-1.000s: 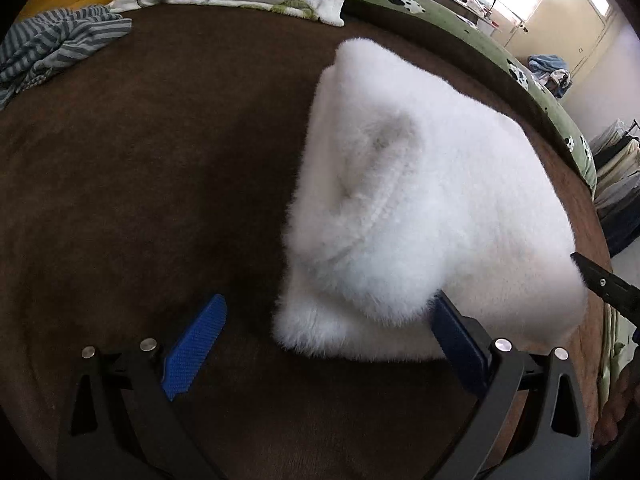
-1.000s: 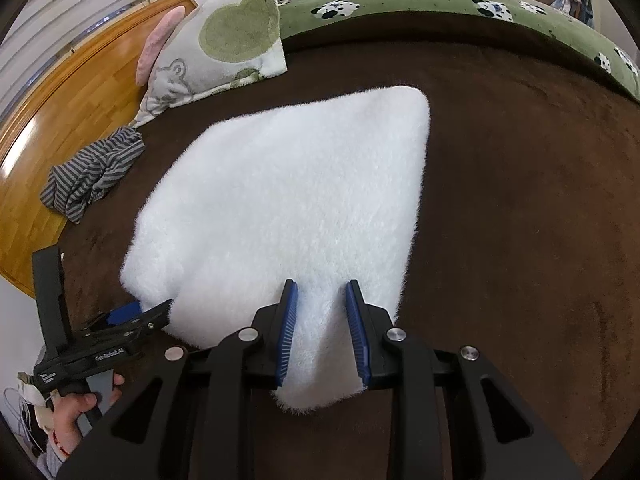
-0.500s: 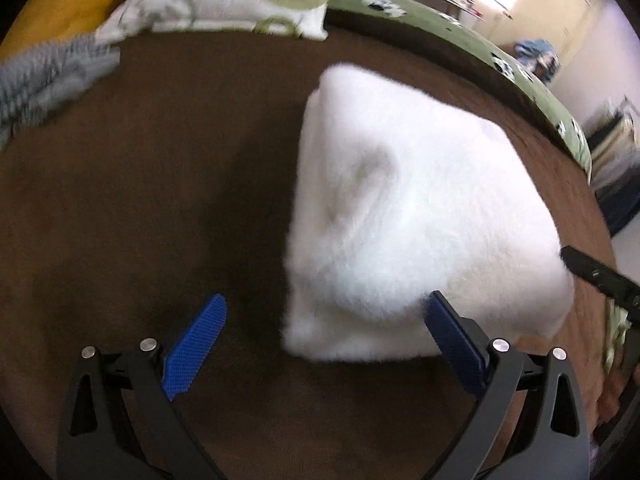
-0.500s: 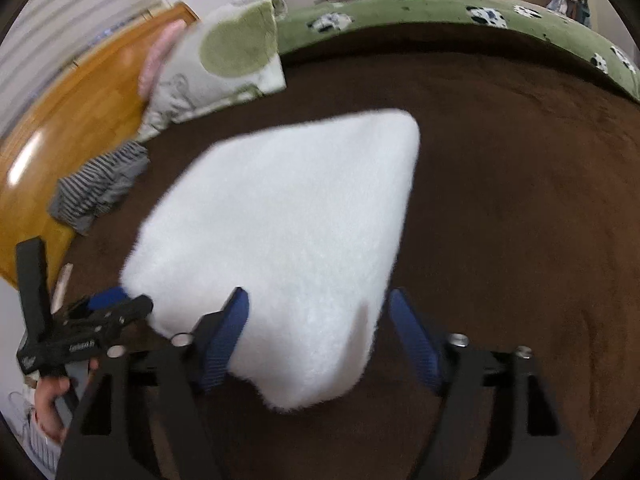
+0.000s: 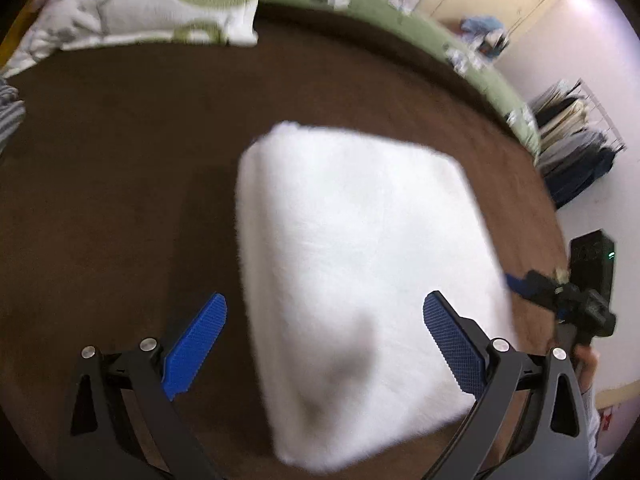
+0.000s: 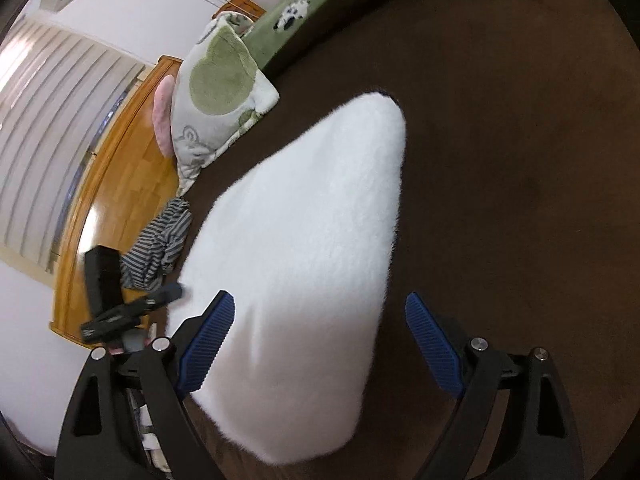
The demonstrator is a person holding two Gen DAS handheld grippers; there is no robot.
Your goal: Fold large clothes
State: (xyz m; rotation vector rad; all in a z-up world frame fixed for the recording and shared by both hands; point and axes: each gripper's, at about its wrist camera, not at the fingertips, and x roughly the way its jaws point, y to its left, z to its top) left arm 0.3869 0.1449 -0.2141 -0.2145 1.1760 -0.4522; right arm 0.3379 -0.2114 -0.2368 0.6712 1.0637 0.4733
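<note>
Left wrist: folded white fleece [image 5: 360, 264] on brown blanket [image 5: 120, 184], apparently ungripped.

A brown blanket [image 5: 120, 168] spreads across the whole bed, soft and dark. Up at the head sits a pillow [image 5: 160, 12] in white with big green patches, and a pink cushion [image 6: 163, 116] peeks out just behind it. A striped grey cloth [image 6: 160, 248] lies crumpled at the blanket's edge, beside the wooden headboard [image 6: 120, 184]. A green cover with paw prints [image 5: 400, 20] runs along the far side. Off by the wall, a rack of hanging clothes [image 5: 572, 136]; slatted blinds [image 6: 52, 128] glow pale.
</note>
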